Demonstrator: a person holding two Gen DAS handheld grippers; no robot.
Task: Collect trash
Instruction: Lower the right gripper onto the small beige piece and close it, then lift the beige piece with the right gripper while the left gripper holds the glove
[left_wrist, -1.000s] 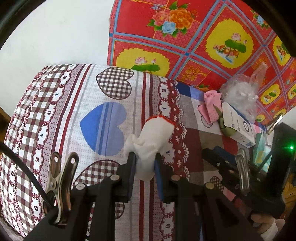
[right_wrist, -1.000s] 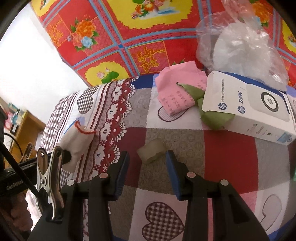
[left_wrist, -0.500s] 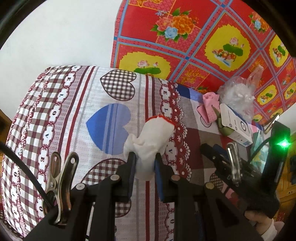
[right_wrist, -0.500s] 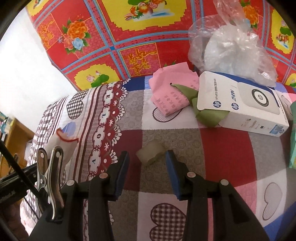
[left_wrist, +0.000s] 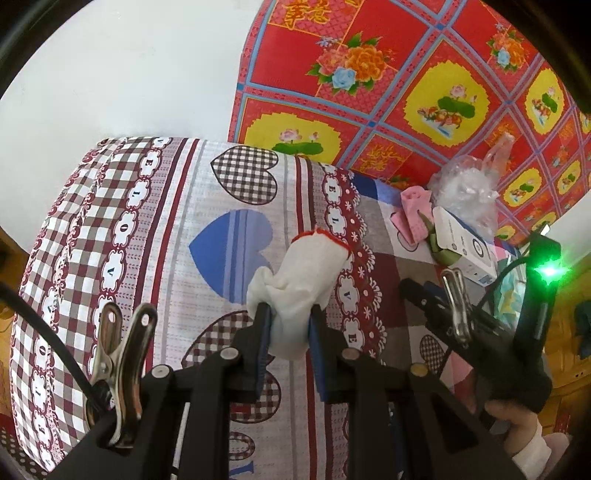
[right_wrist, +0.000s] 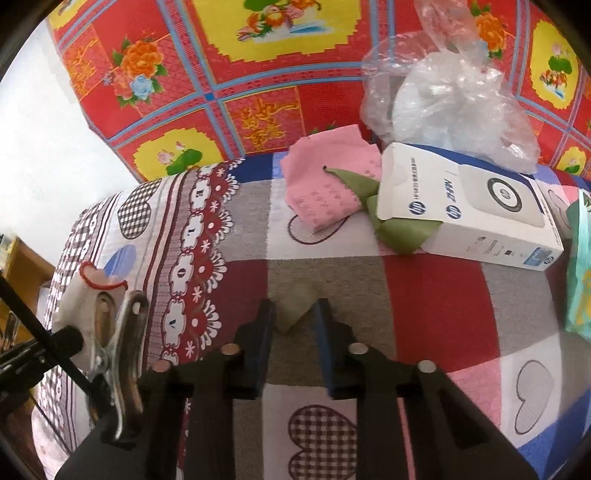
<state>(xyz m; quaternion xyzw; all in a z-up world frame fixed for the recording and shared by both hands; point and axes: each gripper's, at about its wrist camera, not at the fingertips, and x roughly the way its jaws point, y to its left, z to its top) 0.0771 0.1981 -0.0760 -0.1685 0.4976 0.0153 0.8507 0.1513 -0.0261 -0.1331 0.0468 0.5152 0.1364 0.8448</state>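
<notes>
Left jaws grip white sack (left_wrist: 303, 280) lengthwise, mouth pointing away; right jaws closing on wad (right_wrist: 294, 305).

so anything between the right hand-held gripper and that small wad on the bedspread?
Nothing visible. The right hand-held gripper is closing with the wad already between its fingers. The box and pink paper lie further back, apart from it.

The right tongs (right_wrist: 293, 314) are closing on a small pale scrap (right_wrist: 294, 302) on the patterned bedspread (right_wrist: 436, 295).
</notes>
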